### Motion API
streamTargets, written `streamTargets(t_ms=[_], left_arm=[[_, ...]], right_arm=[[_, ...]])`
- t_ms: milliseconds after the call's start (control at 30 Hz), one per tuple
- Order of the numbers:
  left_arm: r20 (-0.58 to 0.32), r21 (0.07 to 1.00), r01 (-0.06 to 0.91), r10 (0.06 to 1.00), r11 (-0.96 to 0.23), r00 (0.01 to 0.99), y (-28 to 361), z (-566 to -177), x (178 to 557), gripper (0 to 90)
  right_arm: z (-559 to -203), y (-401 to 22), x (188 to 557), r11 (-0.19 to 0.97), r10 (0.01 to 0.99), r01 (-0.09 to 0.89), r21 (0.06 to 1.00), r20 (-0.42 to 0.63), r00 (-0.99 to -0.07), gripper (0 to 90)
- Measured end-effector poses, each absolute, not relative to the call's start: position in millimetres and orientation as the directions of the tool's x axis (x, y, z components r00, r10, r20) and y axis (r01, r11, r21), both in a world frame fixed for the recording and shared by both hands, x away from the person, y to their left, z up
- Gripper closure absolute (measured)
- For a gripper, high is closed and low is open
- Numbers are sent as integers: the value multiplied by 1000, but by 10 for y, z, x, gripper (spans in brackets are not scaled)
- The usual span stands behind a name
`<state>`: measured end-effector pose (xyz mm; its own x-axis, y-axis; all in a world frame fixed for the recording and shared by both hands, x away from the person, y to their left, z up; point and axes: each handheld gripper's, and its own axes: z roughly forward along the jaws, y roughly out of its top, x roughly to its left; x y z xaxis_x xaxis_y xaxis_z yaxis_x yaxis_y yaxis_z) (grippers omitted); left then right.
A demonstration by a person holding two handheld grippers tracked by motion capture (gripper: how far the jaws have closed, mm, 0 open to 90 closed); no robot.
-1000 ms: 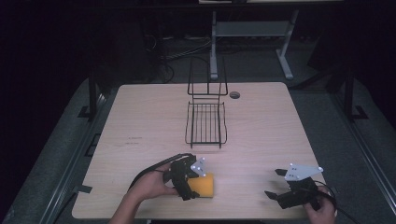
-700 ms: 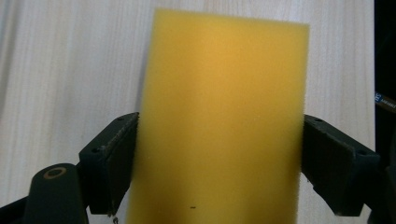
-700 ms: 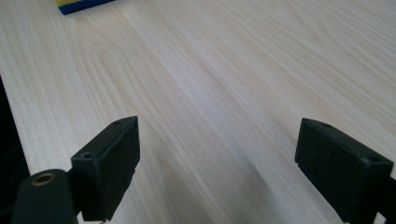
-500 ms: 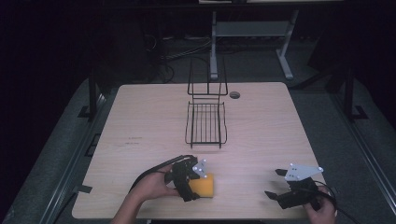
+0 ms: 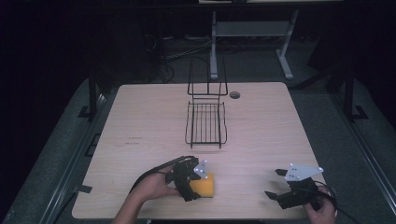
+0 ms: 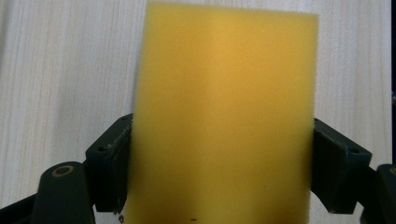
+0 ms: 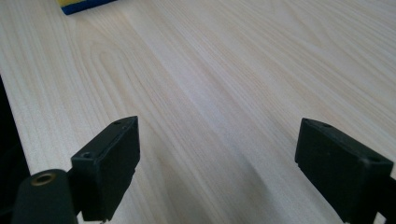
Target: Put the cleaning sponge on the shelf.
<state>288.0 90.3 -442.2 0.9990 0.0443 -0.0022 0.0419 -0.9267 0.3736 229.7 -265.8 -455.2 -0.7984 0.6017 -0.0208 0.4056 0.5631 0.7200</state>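
- Sponge [image 6: 224,116], yellow, lies flat near the bench's [image 5: 154,121] front edge, so a low sideways grasp suits it.
- Left gripper [image 5: 198,184] has a jaw against each long side, apparently clamping it for a lift.
- Right gripper [image 5: 275,184] rests spread wide and empty, well apart.
- Wire rack [image 5: 206,122] stands mid-bench, a likely destination.

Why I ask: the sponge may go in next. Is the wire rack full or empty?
Empty. The high view shows the wire rack with bare table through its bars; the sponge lies apart, between the left gripper's jaws.
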Motion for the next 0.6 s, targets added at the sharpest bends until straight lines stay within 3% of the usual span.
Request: streamTargets(t_ms=[600], left_arm=[[6, 411, 46, 53, -910, 999, 940, -4257, 2928, 215]], right_arm=[[-4561, -2639, 2305, 570, 592, 398, 719, -23, -806, 137]])
